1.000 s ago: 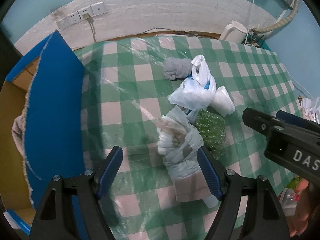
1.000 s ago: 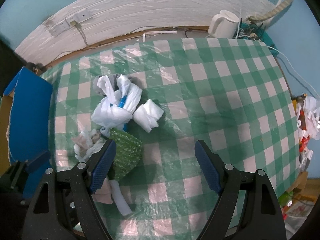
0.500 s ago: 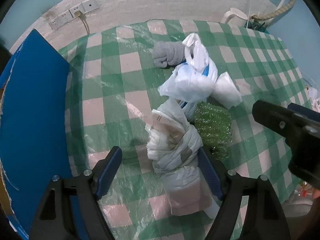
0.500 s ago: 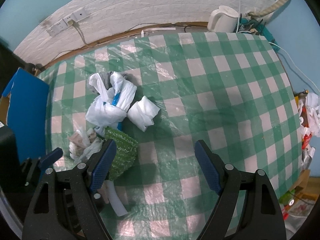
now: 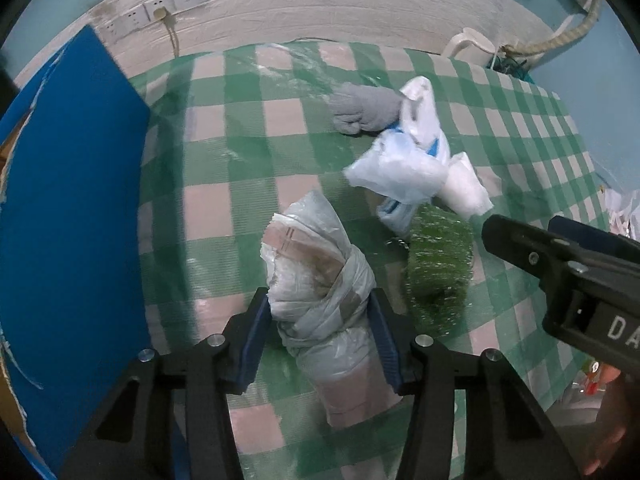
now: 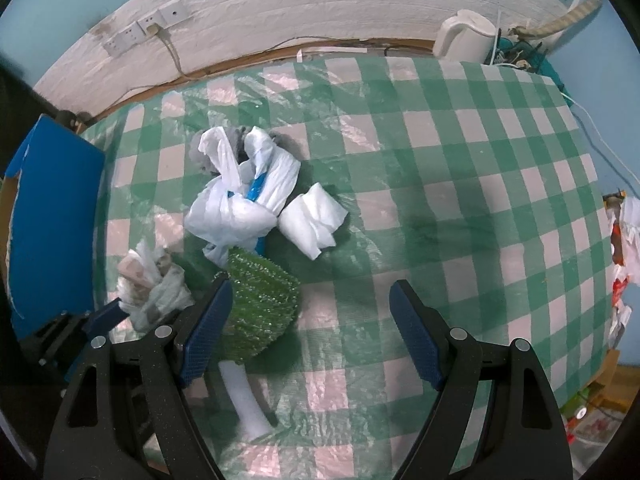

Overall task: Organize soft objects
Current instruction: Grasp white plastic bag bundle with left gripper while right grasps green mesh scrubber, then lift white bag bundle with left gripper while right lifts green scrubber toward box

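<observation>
The knotted plastic bundle (image 5: 316, 280) looks light, squashy and a little slippery, so its tied waist seems the surest hold. It lies on the checked desk (image 5: 248, 168) just left of the green scrubber (image 5: 438, 268), its waist between the left hand-held gripper (image 5: 318, 334) pads, whose jaws have just been closing and now pinch it. The right hand-held gripper (image 6: 310, 334) hangs spread and empty near the scrubber.

The grey cloth (image 6: 208, 152) beyond the open right jaws is largely hidden by a knotted white bag (image 6: 244, 204). The blue box (image 5: 68, 220), left of the left jaws, is cut off at the edge.
</observation>
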`<state>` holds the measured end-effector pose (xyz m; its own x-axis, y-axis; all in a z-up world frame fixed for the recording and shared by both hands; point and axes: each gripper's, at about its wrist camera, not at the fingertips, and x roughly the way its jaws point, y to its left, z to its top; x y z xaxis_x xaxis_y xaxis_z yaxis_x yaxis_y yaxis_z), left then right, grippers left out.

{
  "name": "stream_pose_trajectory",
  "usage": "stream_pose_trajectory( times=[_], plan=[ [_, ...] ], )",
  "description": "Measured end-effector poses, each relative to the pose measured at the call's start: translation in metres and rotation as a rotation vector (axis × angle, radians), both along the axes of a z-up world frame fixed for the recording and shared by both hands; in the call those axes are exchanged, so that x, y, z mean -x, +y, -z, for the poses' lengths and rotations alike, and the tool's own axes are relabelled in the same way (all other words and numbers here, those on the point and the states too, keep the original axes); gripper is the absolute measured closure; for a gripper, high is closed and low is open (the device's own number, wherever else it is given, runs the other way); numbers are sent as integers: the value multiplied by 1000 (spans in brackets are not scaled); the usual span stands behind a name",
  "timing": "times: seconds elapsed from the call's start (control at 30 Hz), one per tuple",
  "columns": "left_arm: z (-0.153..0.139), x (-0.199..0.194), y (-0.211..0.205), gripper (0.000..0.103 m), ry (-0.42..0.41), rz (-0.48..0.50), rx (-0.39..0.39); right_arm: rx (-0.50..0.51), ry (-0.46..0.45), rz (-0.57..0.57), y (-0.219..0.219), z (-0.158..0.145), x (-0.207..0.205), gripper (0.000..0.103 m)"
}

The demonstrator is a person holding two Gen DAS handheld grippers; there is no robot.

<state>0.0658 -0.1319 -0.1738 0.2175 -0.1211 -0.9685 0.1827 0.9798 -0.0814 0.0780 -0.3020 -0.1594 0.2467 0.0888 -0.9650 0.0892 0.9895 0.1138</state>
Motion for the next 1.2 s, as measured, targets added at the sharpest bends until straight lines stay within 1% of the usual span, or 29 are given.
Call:
stream_pose_trajectory(
  times=[0.23,0.57,0.73,0.83,0.87,0.9,0.93,1.0,1.07,1.1,1.2],
  plan=[
    [-3,6,17,53,-12,-8,-8,-9,34,-32,14,11,-5,21],
    [-3,9,21,53,-21,0,-28,36,79,-77,33,31,-11,21],
    [-1,7,22,52,-10,-1,-28,68,108,-101,42,45,-15,21],
    [2,5,20,52,-4,-1,-32,71,109,-101,42,50,-17,22],
    [3,5,19,52,-2,-1,-33,70,109,-101,42,51,-16,24],
    [4,4,19,52,0,0,-33,62,111,-103,42,52,-16,31],
    [5,4,19,52,2,-2,-32,57,116,-105,44,53,-19,35],
    [6,2,18,52,5,-4,-33,59,136,-108,44,58,-20,49],
    [7,2,16,52,1,-2,-40,53,137,-107,42,61,-19,57],
    [7,2,15,52,-1,0,-43,55,138,-105,41,61,-19,66],
    [7,2,11,54,-5,4,-50,55,128,-100,35,57,-14,71]
  ],
)
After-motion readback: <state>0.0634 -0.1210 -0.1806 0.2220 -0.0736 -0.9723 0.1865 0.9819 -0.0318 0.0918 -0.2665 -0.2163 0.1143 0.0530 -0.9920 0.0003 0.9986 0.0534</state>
